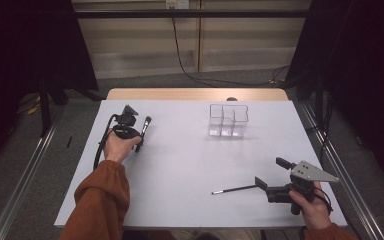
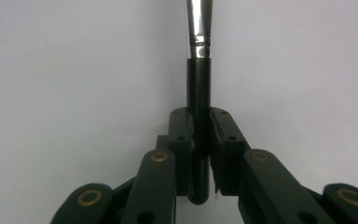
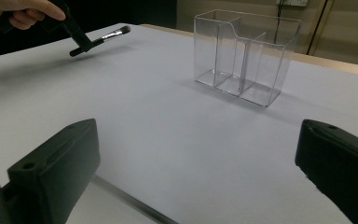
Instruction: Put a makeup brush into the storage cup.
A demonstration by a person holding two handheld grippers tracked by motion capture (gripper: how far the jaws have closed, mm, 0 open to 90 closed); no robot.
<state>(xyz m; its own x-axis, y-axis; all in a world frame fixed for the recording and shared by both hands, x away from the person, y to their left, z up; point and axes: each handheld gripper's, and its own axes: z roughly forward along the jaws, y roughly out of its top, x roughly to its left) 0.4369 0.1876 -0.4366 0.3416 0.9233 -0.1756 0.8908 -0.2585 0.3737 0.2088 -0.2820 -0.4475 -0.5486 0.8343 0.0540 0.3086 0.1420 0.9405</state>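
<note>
Brush (image 2: 198, 88) is sitting clamped in your left claw (image 1: 139, 141), its long axis pointing away toward the clear organizer (image 1: 228, 120), which is lying forward-right; your right claw (image 1: 270, 175) is gaping open.

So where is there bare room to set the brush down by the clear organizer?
Free: the wide table patch between the left tool, shut on the makeup brush, and the clear organizer; also the strip in front of the organizer. Crowded: near the open right tool, where the thin brush lies.
</note>
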